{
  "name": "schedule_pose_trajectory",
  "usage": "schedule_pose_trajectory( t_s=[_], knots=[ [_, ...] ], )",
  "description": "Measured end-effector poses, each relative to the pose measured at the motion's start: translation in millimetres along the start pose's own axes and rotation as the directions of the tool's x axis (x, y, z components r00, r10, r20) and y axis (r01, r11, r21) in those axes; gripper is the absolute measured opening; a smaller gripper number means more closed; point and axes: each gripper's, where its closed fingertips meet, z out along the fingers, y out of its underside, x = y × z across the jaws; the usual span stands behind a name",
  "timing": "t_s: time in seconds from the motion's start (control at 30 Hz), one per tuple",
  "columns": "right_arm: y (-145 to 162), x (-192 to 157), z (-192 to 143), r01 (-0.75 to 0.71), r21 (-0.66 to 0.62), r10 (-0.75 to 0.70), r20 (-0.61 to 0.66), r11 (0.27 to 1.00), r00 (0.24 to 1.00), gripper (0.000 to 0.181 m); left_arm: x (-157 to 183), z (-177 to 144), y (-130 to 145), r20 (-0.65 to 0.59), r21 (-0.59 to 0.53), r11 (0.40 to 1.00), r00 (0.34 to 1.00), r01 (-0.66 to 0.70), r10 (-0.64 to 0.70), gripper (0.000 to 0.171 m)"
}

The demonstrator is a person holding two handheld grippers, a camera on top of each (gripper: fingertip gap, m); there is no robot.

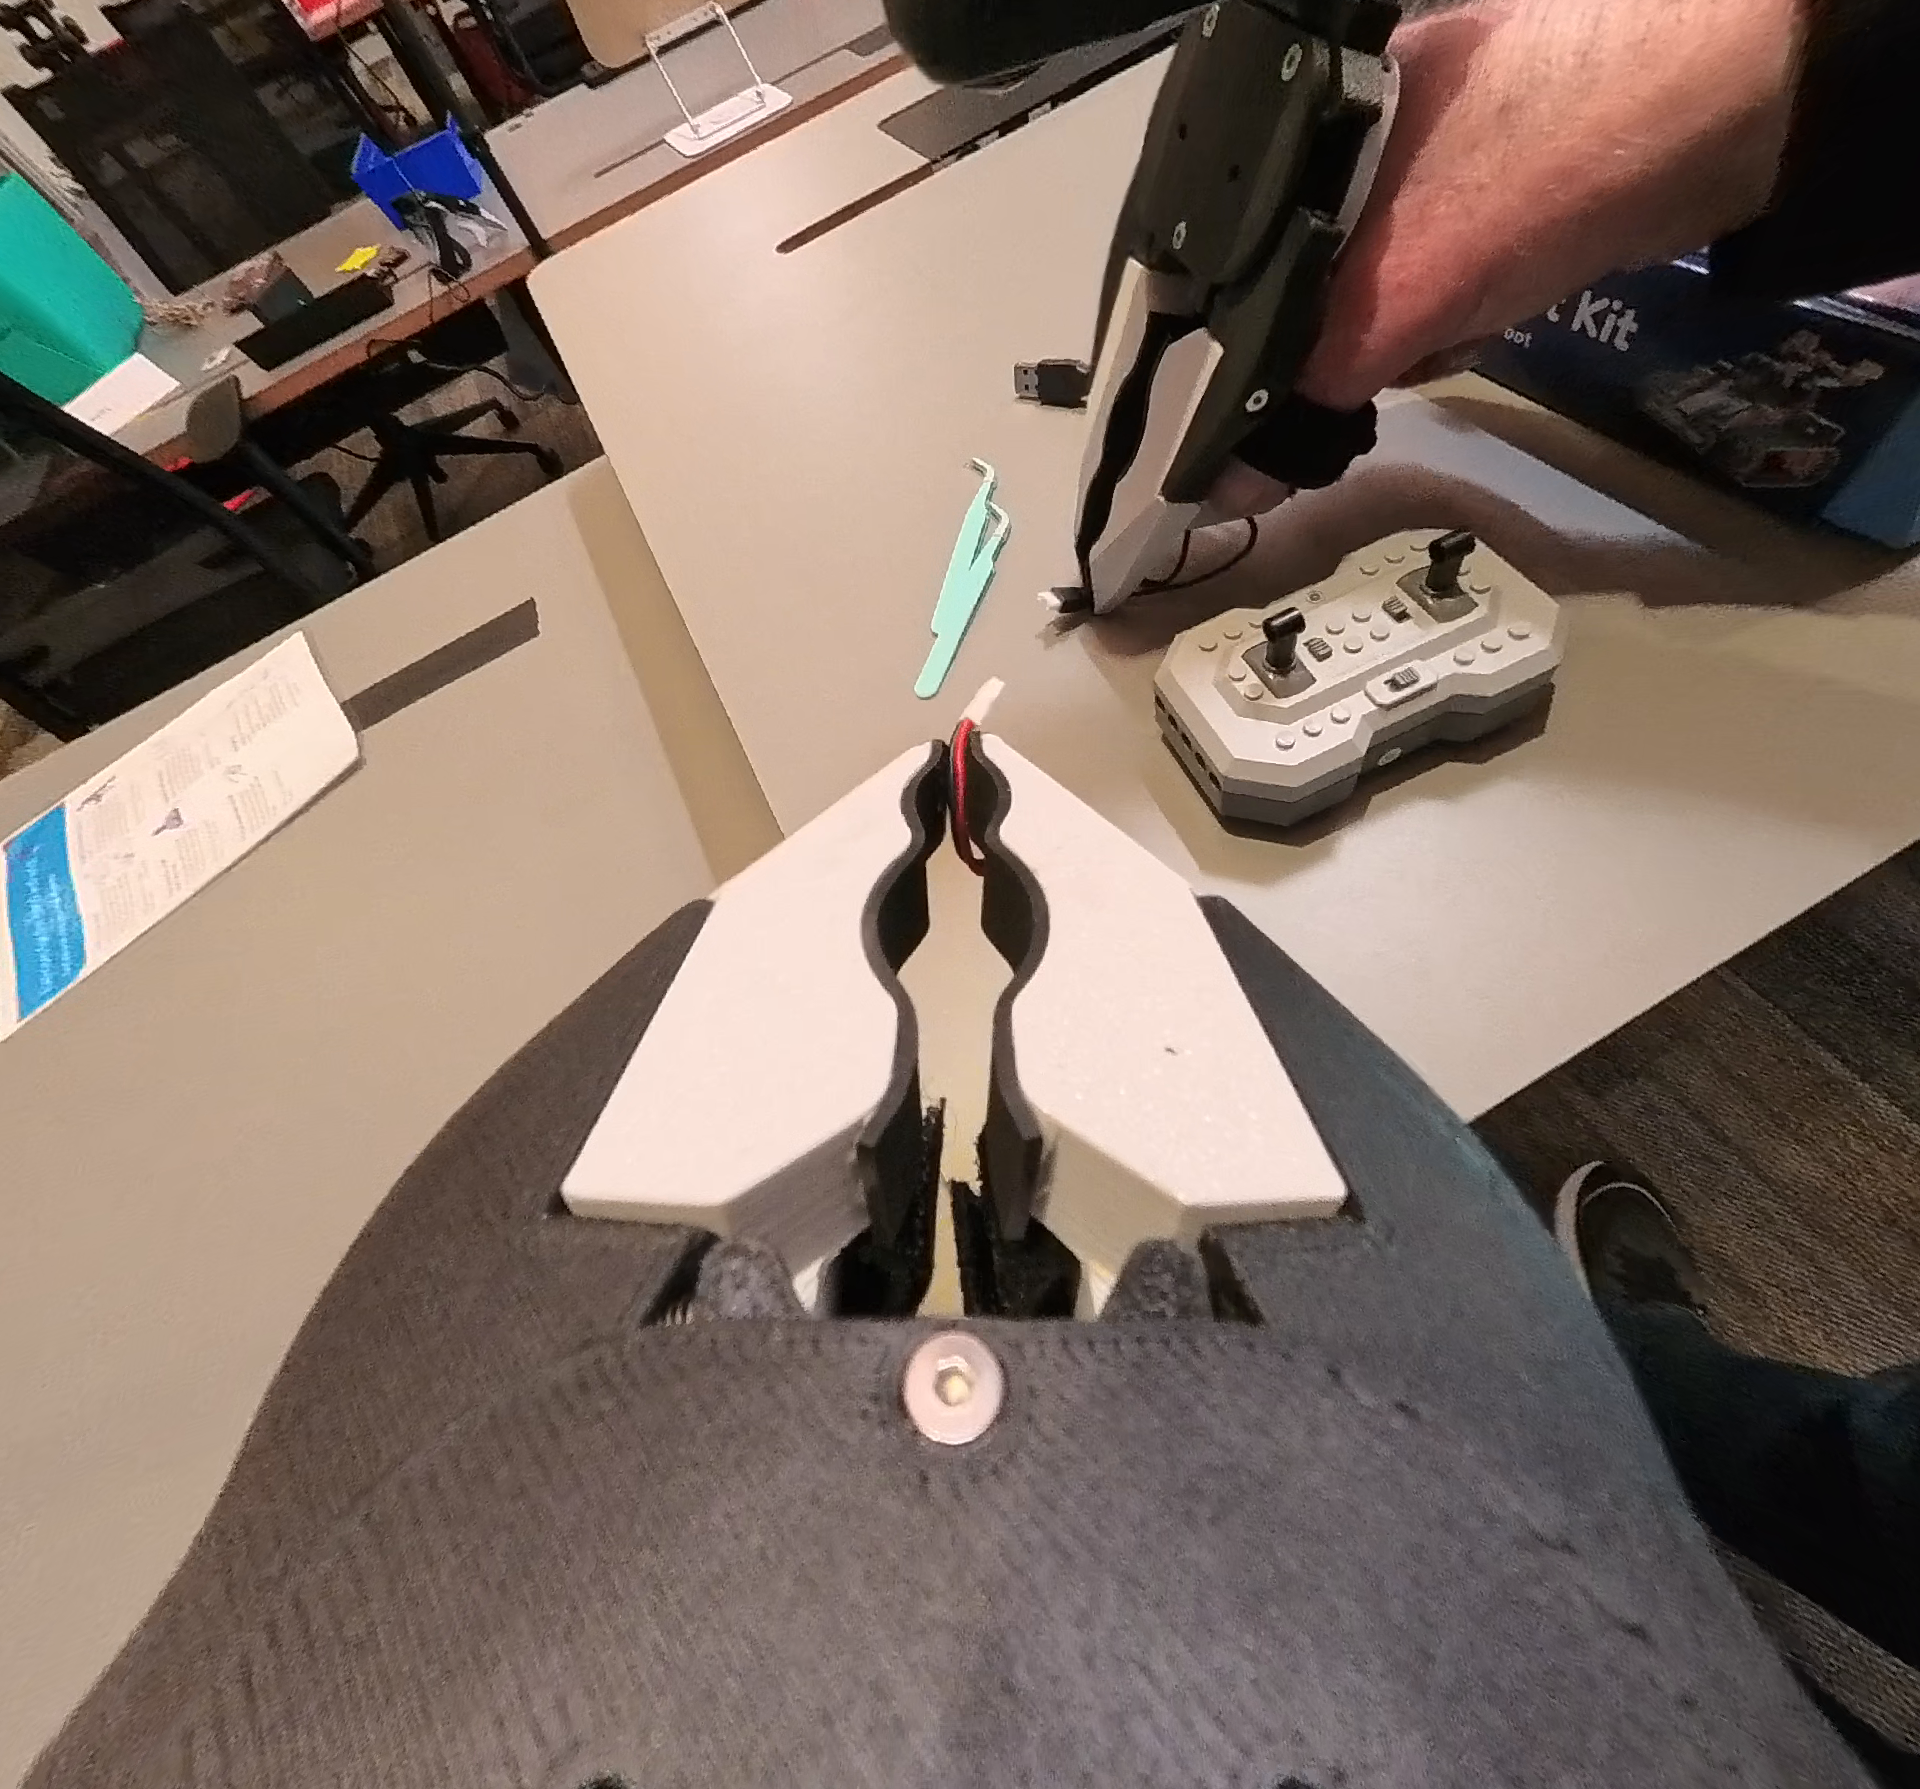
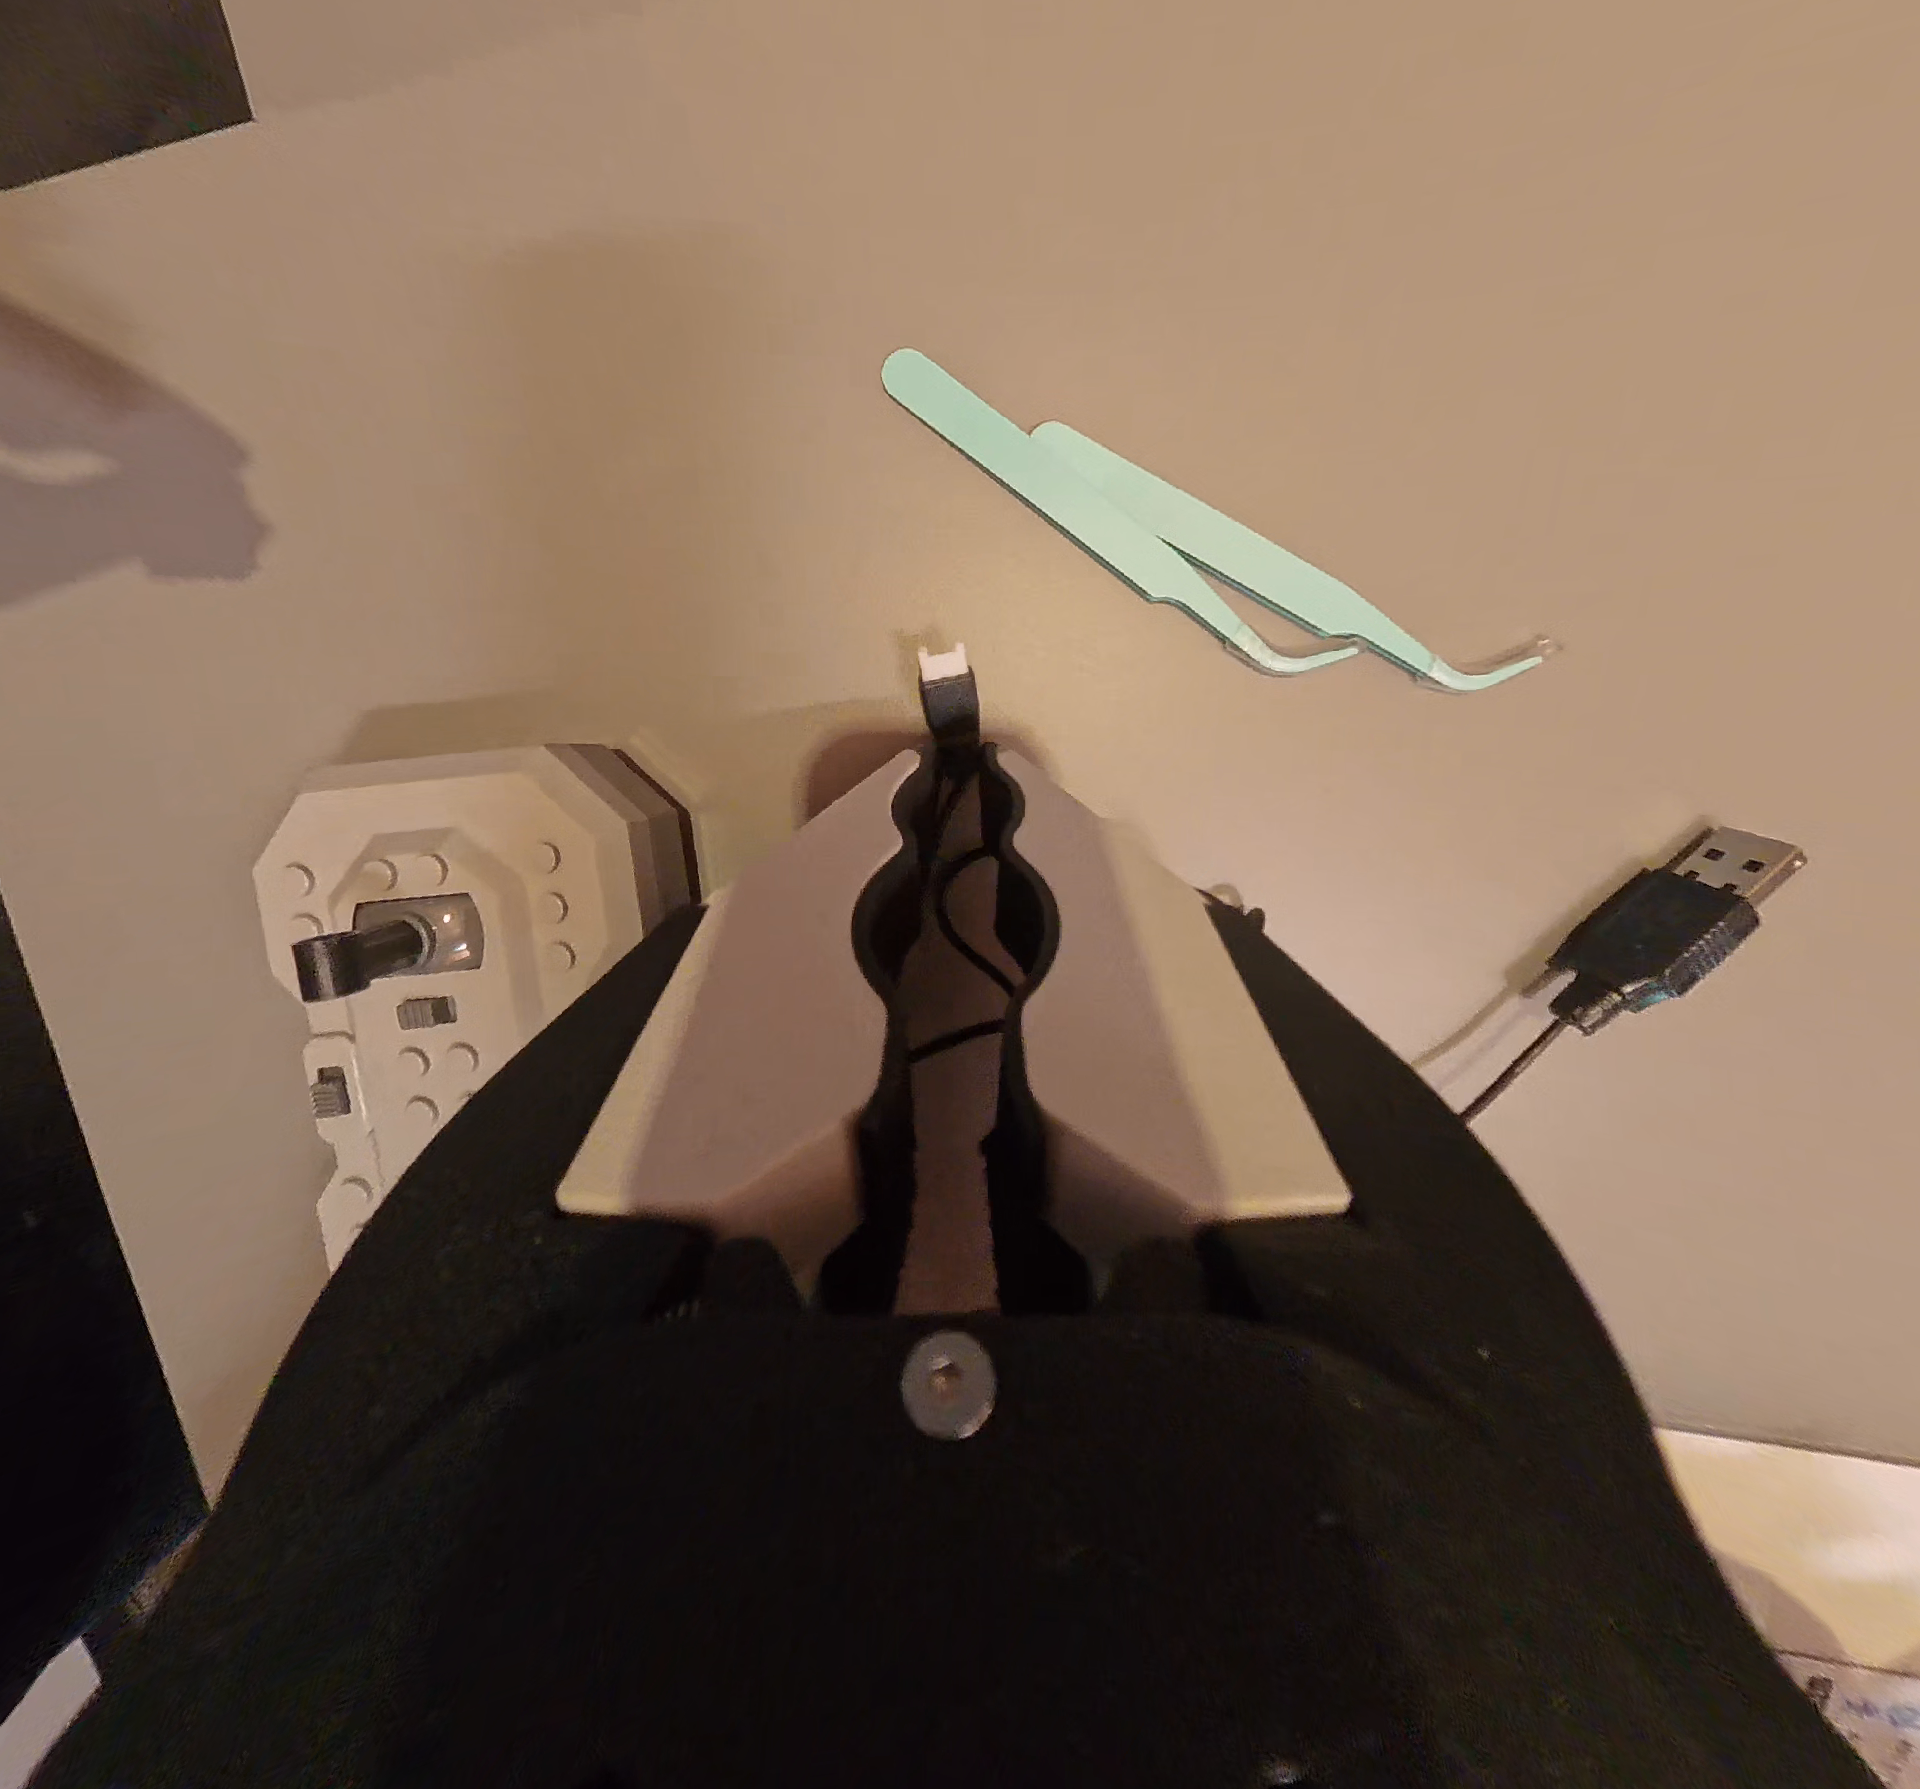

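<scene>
Left gripper (image 1: 961, 752): jaws closed nearly tip to tip, pinching a red-and-black wire pair (image 1: 964, 799); its small white plug (image 1: 985, 700) pokes out past the tips, held above the table.
Right gripper (image 2: 951, 752): also pinched shut, on a thin black lead (image 2: 961, 908) that ends in a dark connector with a white tip (image 2: 943, 685). In the left wrist view this gripper (image 1: 1091, 596) points steeply down, tips at or just above the table top (image 1: 665, 368), held by a person's hand (image 1: 1538, 212).
Two connectors: apart, not joined; the white plug and the white-tipped one face each other across a short gap of bare table.
Judged progress: both wire ends look gripped and lifted; mating them, if that is meant, is not done.
Mint-green tweezers (image 2: 1195, 534): two pairs lying overlapped on the table, just beyond both grippers, untouched.
Grey brick-studded remote (image 1: 1361, 690): flat on the table beside the right gripper, two joysticks upright.
USB plug (image 2: 1683, 918): lying loose on the table, off to the right gripper's right side.
Printed sheet (image 1: 177, 804): on the neighbouring table, well apart.
</scene>
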Motion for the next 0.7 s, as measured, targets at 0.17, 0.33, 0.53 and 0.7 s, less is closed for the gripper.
schedule_pose_trajectory(
  t_s=[0.17, 0.33, 0.53, 0.7],
  knots=[
    [-14, -14, -18, -0.002, 0.122, -0.007, 0.072, 0.993, 0.997, 0.003, -2, 2, -5, 0.022, 0.003, 0.998, 0.998, -0.058, 0.058, 0.0],
    [-28, -36, -59, -0.009, 0.247, -0.036, 0.173, 0.969, 0.984, 0.003, 0, 7, -18, 0.04, 0.006, 0.985, 0.984, -0.172, 0.172, 0.0],
    [-26, -68, -98, 0.003, 0.238, -0.085, 0.335, 0.971, 0.938, 0.003, 17, 20, -35, 0.015, 0.005, 0.937, 0.937, -0.349, 0.349, 0.0],
    [-13, -84, -102, 0.04, 0.171, -0.105, 0.393, 0.984, 0.913, 0.003, 34, 31, -35, -0.004, -0.01, 0.872, 0.872, -0.49, 0.49, 0.0]
  ],
)
